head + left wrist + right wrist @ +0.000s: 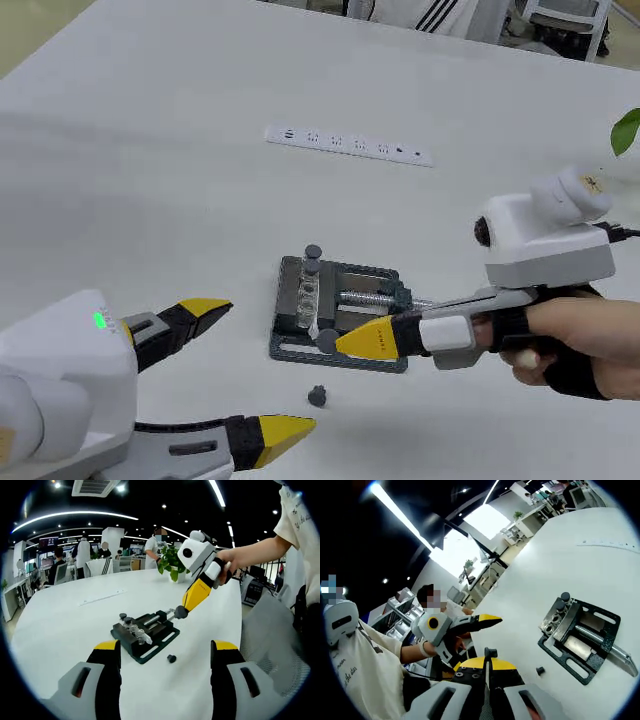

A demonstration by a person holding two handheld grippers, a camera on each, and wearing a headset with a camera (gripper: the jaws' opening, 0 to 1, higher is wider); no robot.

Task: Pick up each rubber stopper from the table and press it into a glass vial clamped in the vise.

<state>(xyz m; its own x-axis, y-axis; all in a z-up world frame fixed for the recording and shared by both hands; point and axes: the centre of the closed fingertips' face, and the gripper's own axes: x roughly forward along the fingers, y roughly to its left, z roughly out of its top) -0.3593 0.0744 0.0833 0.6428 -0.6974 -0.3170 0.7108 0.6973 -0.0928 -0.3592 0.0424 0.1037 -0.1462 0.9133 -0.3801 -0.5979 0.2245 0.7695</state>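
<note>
White workbench: carrying a rubber stopper, pinched in the right gripper, over the near end of the vise, with the left gripper spread beside the vise. Next, probably lowering onto an unplugged glass vial and pressing.

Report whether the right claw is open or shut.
Shut: the right claw pinches a rubber stopper at its tips, by the vise.

A dark grey vise sits flat at the frame's centre, holding a row of clear glass vials upright along its left side; the upper two carry grey stoppers. A third stopper is pinched in the right gripper over the vise's lower edge, and a fourth stopper lies loose just below the vise
</note>
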